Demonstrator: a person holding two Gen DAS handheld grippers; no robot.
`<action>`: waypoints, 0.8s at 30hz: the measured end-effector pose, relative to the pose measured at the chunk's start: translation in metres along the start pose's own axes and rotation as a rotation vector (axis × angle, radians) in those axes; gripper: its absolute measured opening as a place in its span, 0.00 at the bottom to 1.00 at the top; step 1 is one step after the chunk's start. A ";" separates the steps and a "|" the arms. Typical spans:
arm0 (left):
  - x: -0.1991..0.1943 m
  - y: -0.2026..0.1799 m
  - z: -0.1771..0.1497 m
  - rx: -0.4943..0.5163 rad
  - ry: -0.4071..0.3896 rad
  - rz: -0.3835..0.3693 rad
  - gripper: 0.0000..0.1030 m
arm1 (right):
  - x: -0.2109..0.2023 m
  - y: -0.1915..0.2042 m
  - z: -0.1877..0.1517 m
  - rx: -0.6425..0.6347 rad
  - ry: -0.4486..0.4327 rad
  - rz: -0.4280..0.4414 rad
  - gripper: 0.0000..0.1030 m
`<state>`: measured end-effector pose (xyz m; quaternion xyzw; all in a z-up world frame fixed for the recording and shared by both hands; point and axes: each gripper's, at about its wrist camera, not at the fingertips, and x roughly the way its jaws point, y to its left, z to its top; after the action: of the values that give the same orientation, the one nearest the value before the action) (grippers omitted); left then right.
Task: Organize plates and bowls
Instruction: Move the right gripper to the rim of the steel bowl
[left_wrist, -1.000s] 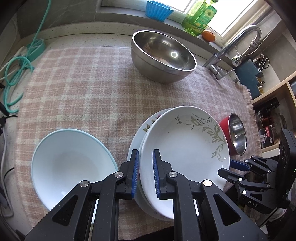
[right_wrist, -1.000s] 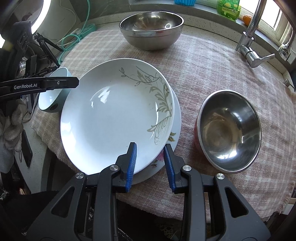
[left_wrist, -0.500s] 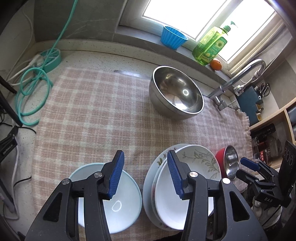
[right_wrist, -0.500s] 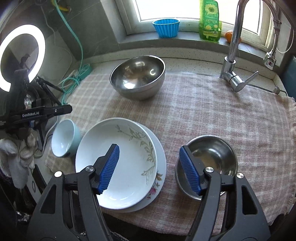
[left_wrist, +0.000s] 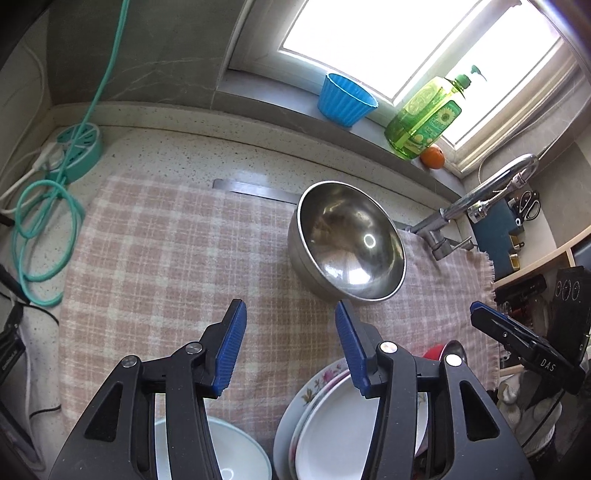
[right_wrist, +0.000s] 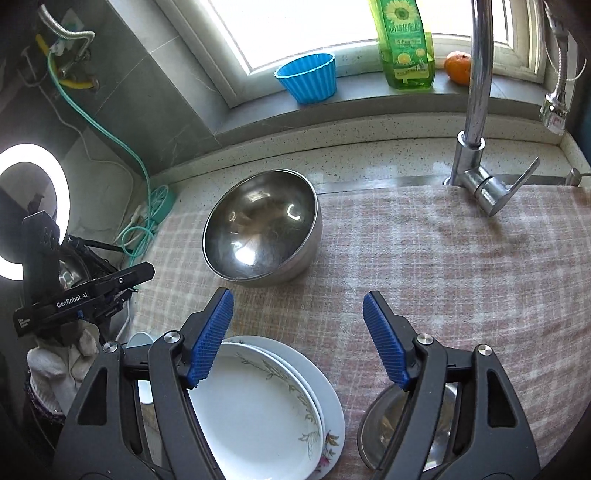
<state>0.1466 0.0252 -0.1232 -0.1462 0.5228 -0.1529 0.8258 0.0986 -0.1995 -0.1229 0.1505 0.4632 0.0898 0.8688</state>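
Both tools hang above the checked cloth with fingers spread wide and nothing between them. Below the left tool sit a pale bowl and, just beside it, two stacked plates. Under the right tool, the leaf-patterned plate lies on a flowered one; a small steel bowl sits to their right. A large steel bowl stands farther back on the surface, well apart.

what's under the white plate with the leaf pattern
A larger floral-rimmed plate sits directly under the leaf-pattern plate; only its rim shows. Whether anything lies beneath it is hidden.
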 end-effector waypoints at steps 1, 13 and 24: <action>0.003 -0.002 0.003 0.006 -0.001 0.006 0.47 | 0.006 -0.003 0.003 0.016 0.011 0.011 0.73; 0.048 -0.001 0.033 -0.047 0.064 -0.032 0.47 | 0.056 -0.022 0.035 0.125 0.051 0.024 0.49; 0.080 0.002 0.044 -0.065 0.122 -0.042 0.30 | 0.091 -0.029 0.042 0.183 0.125 0.048 0.29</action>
<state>0.2188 -0.0020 -0.1710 -0.1743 0.5734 -0.1619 0.7839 0.1846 -0.2070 -0.1811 0.2344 0.5191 0.0772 0.8183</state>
